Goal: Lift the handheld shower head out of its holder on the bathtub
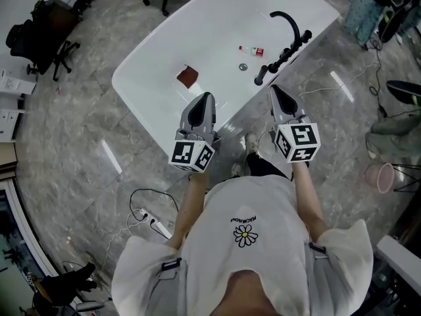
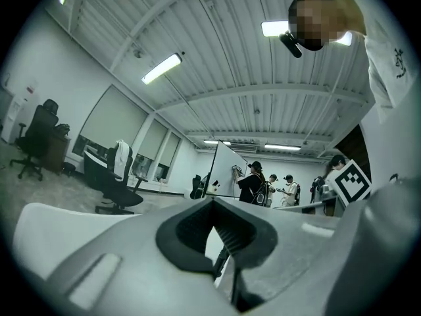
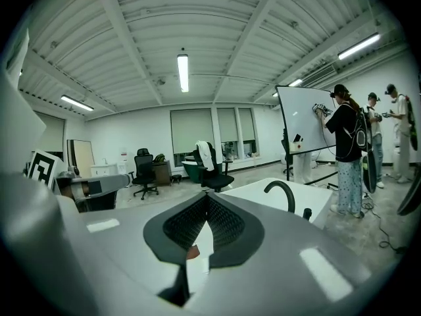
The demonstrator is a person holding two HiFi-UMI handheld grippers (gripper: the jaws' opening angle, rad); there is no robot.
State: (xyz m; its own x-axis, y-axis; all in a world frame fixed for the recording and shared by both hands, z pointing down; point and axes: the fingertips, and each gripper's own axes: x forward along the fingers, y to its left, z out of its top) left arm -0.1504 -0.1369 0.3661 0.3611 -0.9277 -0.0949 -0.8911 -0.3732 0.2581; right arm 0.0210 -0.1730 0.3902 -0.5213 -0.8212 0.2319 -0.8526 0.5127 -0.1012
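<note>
- Head view: the handheld shower head (image 1: 275,65) lies in its holder on the bathtub (image 1: 141,87) rim, beside the arched spout (image 1: 287,20).
- Its long axis runs along that rim edge, lower-left to upper-right. The lower-left end looks thicker and points towards the person. I take that for the head end, but cannot be sure.
- Right gripper (image 1: 273,87) hovers just short of that near end and is not touching it. Left gripper (image 1: 205,96) hangs over the tub's near edge, well apart from the shower head.
- Left gripper view: left gripper (image 2: 212,199) has its jaws pressed together at the tips, with nothing between them. It points up across the room, and no fixture shows.
- Right gripper view: right gripper (image 3: 207,195) also has its jaws closed tip to tip and is empty. The spout is visible ahead. The shower head is hidden behind the gripper's own body.
- Risk: if the jaws are not spread before the approach, the closed tips would push the handle instead of straddling it.
- Risk: a grasp near one end of a long, smooth bar may let it pivot or slip on the lift.
- Risk: pulling off the holder's axis could jam it, and a hose, if fitted, could drag.
</note>
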